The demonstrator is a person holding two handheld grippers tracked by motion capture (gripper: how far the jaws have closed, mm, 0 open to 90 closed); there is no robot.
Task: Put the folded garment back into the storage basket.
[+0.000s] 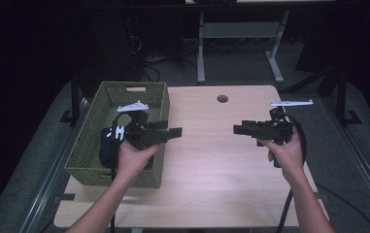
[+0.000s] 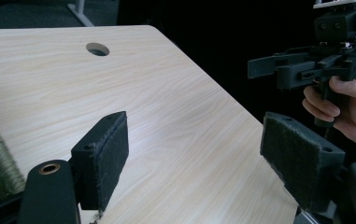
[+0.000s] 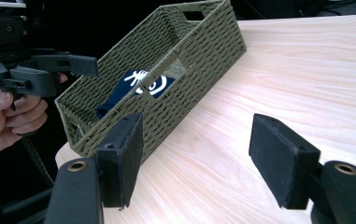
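Observation:
A person holds my left gripper (image 1: 175, 131) over the right rim of an olive woven basket (image 1: 88, 170), jaws pointing right. It is open, with bare table between its pads (image 2: 105, 149). My right gripper (image 1: 236, 129) hovers over the table's right part and points left at the other one. It is open too, with nothing between its pads (image 3: 283, 158). A gap of bare wood separates the two gripper tips. In the basket (image 3: 199, 46) lies a dark blue cloth (image 3: 143, 84) with white markings; the left hand partly hides this cloth (image 1: 106, 145) in the high view.
The light wooden table (image 1: 211, 170) has a round cable hole (image 1: 222, 98) near its far edge. The basket stands along the table's left edge. Beyond the table are a white desk frame (image 1: 202, 48) and dark floor. Metal rails (image 1: 357, 155) run along both sides.

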